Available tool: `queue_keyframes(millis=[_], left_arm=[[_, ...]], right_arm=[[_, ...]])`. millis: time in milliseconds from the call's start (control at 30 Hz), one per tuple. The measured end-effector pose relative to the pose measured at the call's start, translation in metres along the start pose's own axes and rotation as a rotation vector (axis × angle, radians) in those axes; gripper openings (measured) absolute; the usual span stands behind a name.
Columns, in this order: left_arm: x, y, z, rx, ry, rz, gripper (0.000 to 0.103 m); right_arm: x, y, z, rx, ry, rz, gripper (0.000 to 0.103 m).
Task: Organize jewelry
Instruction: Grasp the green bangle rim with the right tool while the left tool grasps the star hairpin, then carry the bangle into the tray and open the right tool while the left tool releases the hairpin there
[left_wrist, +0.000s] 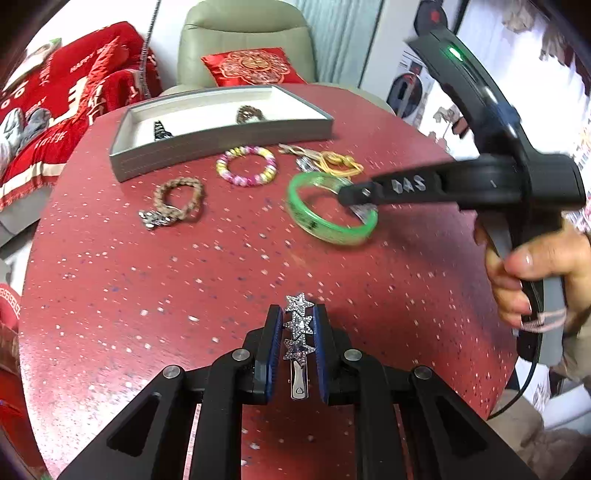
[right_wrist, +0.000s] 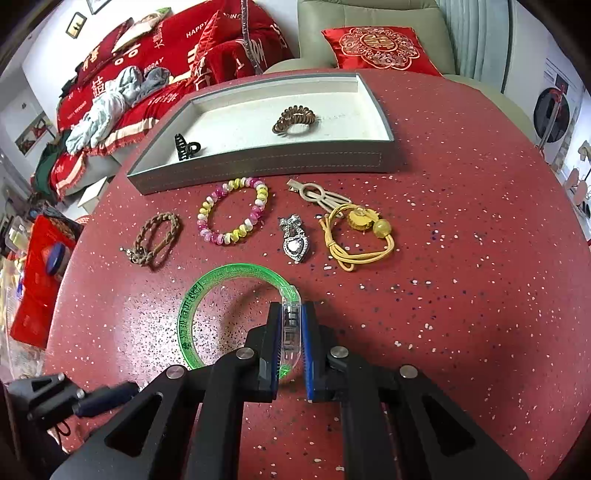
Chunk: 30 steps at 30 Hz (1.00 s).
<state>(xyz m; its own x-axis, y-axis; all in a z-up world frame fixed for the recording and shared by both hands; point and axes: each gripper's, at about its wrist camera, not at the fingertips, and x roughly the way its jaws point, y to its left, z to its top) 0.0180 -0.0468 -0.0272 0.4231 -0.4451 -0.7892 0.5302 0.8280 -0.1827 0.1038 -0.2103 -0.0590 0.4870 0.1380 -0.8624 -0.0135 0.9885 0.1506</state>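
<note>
My left gripper is shut on a silver star hair clip, held over the red table's near side. My right gripper is shut on the clear clasp of a green bangle; it shows in the left wrist view with the bangle. A grey tray at the back holds a black claw clip and a brown coil hair tie. A pink-yellow bead bracelet, a brown braided bracelet, a silver heart brooch, a beige clip and a yellow cord tie lie in front of it.
The round red speckled table drops off on all sides. A beige armchair with a red cushion stands behind the tray. A sofa with red blankets is at the back left.
</note>
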Motion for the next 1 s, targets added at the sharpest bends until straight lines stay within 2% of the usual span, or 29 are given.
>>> queue_keyframes(millis=[600, 1000], left_arm=[[-0.009, 0.049, 0.044, -0.089, -0.082, 0.052, 0.035], [-0.006, 0.080, 0.095, -0.119, -0.127, 0.085, 0.035]], right_arm=[[-0.021, -0.006, 0.015, 0.023, -0.044, 0.044, 0.011], [-0.029, -0.009, 0.069, 0.028, -0.093, 0.044, 0.011]])
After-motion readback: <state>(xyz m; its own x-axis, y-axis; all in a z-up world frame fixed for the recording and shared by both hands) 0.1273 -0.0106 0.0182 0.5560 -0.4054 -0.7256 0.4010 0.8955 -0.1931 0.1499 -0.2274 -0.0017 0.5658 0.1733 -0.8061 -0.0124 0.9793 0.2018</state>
